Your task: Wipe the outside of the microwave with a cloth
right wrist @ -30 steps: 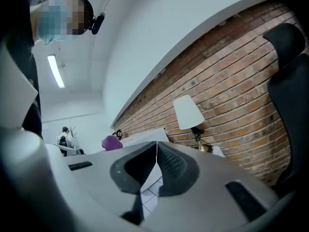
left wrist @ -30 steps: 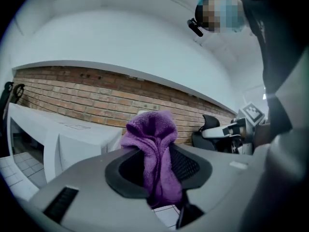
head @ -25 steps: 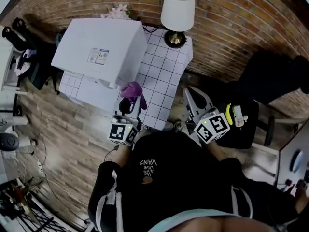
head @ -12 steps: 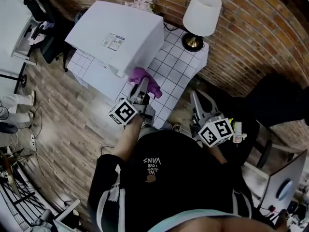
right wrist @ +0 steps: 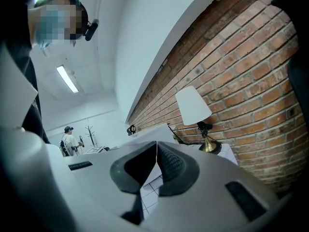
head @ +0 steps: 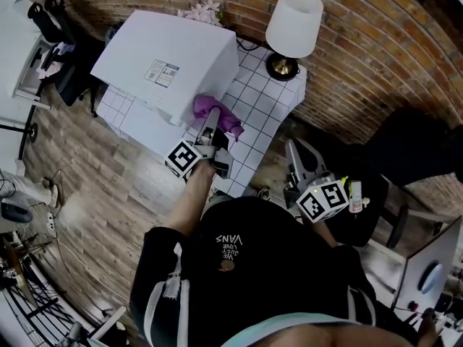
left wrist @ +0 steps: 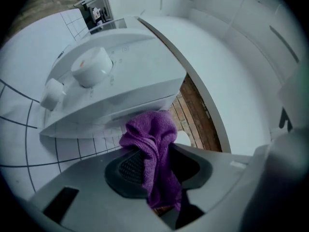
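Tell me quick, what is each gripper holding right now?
Left gripper: closed on the cloth.
Right gripper: closed, holding nothing.

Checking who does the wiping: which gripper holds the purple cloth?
The left gripper, shut on the purple cloth by the white microwave; the right gripper is shut, empty.
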